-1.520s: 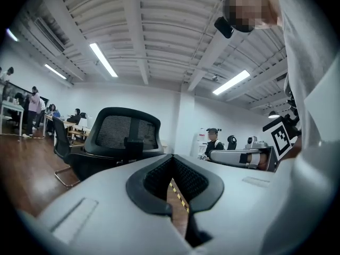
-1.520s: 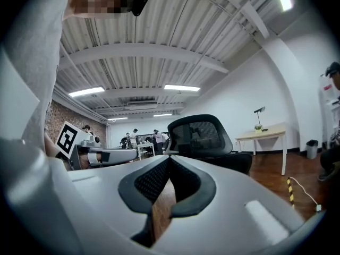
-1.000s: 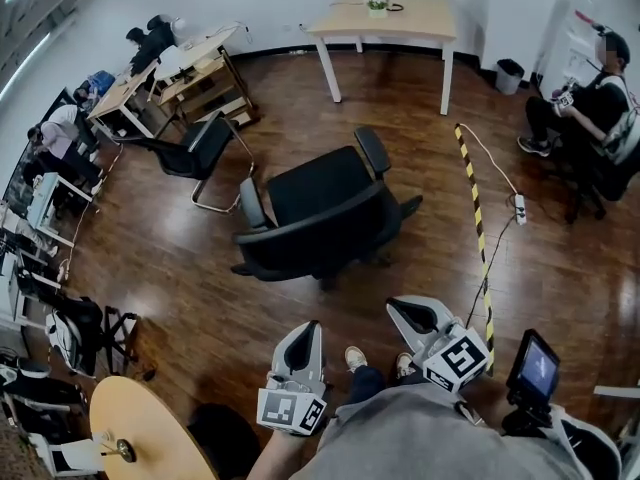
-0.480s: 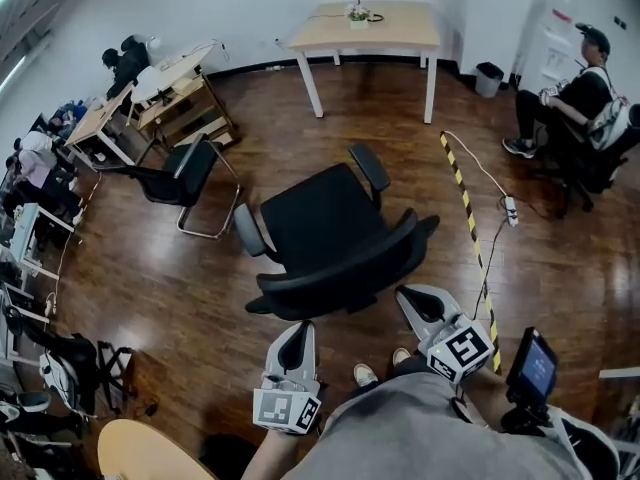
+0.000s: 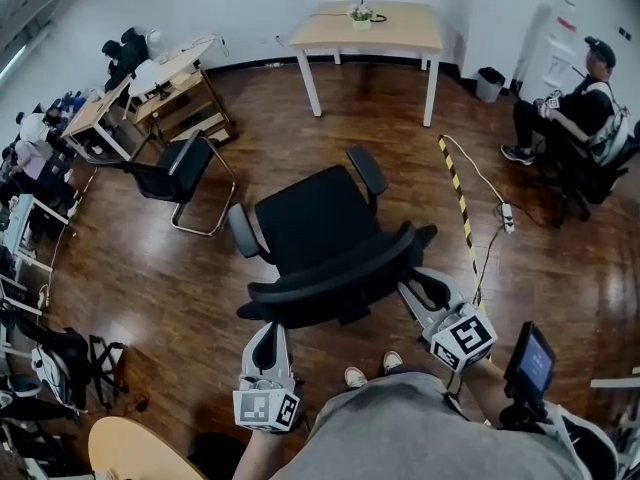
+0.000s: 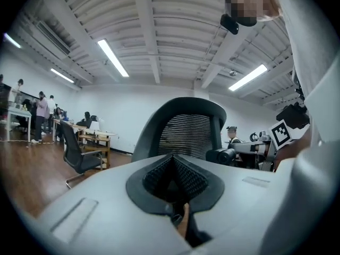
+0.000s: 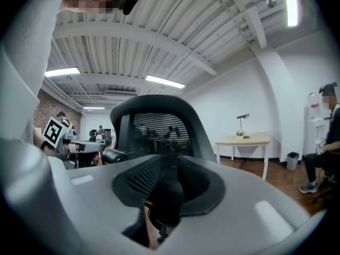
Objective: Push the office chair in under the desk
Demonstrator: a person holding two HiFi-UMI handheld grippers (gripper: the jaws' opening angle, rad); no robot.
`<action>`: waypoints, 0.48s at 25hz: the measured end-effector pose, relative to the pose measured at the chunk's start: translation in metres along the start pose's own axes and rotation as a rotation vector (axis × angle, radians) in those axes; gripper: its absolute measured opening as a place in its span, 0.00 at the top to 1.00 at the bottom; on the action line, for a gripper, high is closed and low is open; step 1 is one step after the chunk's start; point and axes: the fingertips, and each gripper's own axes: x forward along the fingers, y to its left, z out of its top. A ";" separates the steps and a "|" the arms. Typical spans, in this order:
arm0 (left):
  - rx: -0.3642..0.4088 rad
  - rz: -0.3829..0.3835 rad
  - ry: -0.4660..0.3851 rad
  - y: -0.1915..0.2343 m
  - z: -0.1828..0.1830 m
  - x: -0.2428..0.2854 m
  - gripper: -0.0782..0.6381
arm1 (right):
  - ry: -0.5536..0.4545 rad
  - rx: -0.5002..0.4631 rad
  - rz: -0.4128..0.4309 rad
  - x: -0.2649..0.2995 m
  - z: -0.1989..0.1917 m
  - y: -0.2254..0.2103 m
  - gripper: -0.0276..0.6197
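Jaws on our left gripper [image 5: 268,333] are pressed together; our right gripper's [image 5: 414,286] have just parted narrowly, empty. We are closer behind the office chair [image 5: 318,223] than before; it stands on the floor [image 5: 200,268], well apart from the surface [image 5: 400,30].

This is an open-plan office with a dark wood-plank floor [image 5: 150,278], white walls and a ribbed ceiling hung with fluorescent strip lights [image 6: 114,57]. A black mesh-backed office chair [image 5: 320,233] stands mid-floor, with a cantilever chair [image 5: 170,173] near it. A light wooden surface [image 5: 400,30] carrying a potted plant [image 5: 359,13] stands by the wall. Cluttered work surfaces [image 5: 150,78] with people at them line the left side.
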 end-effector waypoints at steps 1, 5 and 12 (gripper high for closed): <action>-0.006 0.017 0.001 0.006 -0.002 0.000 0.86 | 0.002 0.012 -0.002 0.000 0.000 -0.008 0.71; -0.031 0.081 0.029 0.039 -0.021 0.003 0.54 | 0.031 0.047 0.010 0.010 -0.007 -0.040 0.51; -0.111 -0.035 0.083 0.050 -0.039 0.027 0.46 | 0.132 0.130 0.181 0.045 -0.024 -0.059 0.35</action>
